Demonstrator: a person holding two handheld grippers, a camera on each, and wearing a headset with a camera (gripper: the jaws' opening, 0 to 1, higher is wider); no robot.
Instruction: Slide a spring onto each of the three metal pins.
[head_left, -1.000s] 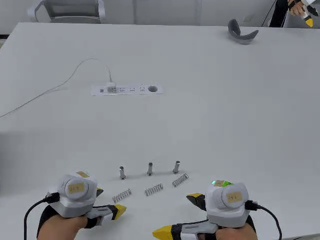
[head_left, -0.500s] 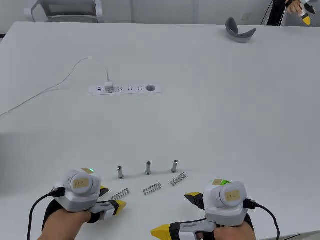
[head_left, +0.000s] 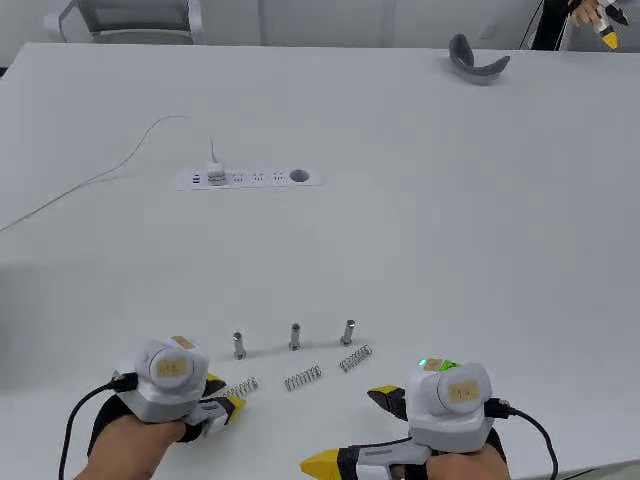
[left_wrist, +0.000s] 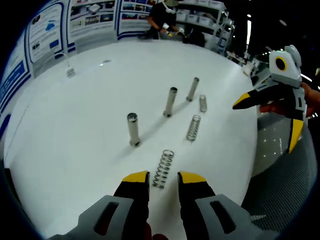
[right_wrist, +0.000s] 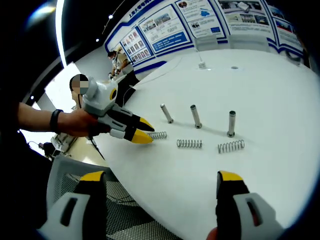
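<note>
So the left gripper (left_wrist: 162, 176) has crept in toward the leftmost spring (left_wrist: 163, 168) since a second ago, while the right gripper (right_wrist: 160, 176) has pretty much stayed put at the near right. The left jaws are only narrowly apart with nothing pinched yet, and the near end of that spring sits just in the gap between the yellow tips. The right one's jaws are spread wide and empty. All three springs lie flat on the white table (head_left: 450, 230), each just on the near side of an upright pin, none threaded on. The left pin (left_wrist: 133, 129) stands just beyond the spring being lined up. My take: grab the spring around mid-length and lightly, so the coils don't squash or ping out. Then tip it upright, centre the open end over the pin top and let it slide down rather than forcing it. Come in from above, since a sideways bump might tip the pin.
</note>
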